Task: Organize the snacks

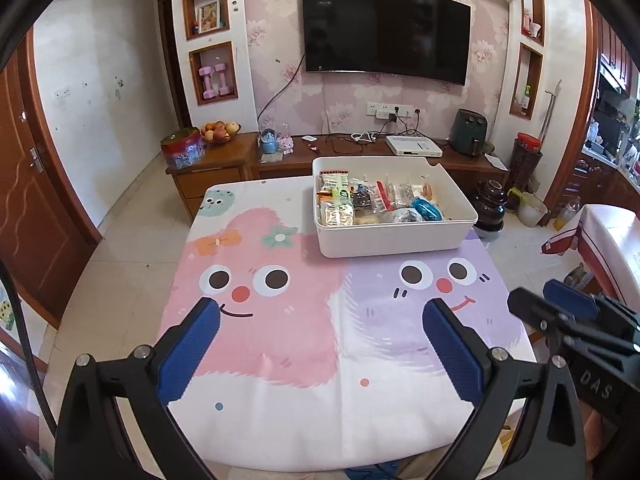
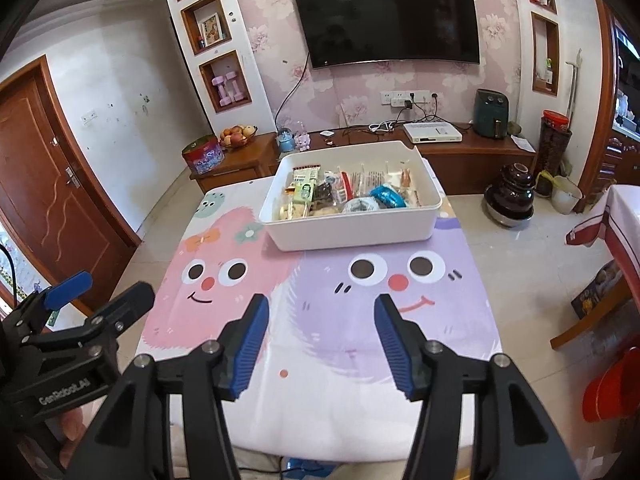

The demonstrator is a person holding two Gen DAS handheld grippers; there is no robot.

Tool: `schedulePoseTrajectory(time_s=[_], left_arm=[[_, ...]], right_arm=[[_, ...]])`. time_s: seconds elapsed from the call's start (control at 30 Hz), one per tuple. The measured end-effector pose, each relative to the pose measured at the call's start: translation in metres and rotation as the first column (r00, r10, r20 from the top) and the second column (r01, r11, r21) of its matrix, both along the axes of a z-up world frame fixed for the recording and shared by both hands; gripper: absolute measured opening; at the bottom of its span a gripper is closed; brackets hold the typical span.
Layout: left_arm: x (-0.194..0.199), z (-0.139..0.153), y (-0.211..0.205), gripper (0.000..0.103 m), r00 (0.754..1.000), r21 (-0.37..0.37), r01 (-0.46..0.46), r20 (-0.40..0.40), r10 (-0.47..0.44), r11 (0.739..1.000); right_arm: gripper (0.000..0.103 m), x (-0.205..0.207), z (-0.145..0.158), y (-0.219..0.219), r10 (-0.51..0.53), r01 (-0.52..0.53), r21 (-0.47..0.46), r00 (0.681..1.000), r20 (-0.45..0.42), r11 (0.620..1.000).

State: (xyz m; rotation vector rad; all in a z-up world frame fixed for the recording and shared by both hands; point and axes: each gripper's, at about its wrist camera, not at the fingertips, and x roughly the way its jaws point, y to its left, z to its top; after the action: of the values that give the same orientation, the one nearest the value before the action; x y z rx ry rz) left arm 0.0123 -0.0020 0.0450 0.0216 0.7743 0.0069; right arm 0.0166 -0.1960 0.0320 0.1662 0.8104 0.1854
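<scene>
A white plastic bin [image 1: 394,242] stands at the far right of the table and holds several packaged snacks [image 1: 362,200]. It also shows in the right wrist view [image 2: 352,232], with the snacks [image 2: 344,196] inside. My left gripper [image 1: 320,312] is open and empty, held above the near part of the table. My right gripper [image 2: 320,308] is open and empty, also near the front edge. The right gripper shows at the right of the left wrist view [image 1: 560,304]. The left gripper shows at the left of the right wrist view [image 2: 100,292].
The table carries a cartoon-print cloth [image 1: 280,320]. Behind it is a wooden TV cabinet [image 1: 360,156] with a fruit bowl [image 1: 220,132], a tin and cables. A dark pot [image 2: 512,196] stands on the floor at right. A door [image 2: 52,184] is at left.
</scene>
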Motion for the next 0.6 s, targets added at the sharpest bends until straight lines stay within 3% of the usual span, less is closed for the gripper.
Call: schedulePoseTrajectory(time_s=[0.6], left_arm=[[-0.002,-0.021,0.005,0.101,0.998,-0.003,-0.046,-0.049,0.045,0.999]], right_arm=[[0.062,-0.006,-0.01,0.013,0.0,0.0,-0.016,1.0,-0.011,1.0]])
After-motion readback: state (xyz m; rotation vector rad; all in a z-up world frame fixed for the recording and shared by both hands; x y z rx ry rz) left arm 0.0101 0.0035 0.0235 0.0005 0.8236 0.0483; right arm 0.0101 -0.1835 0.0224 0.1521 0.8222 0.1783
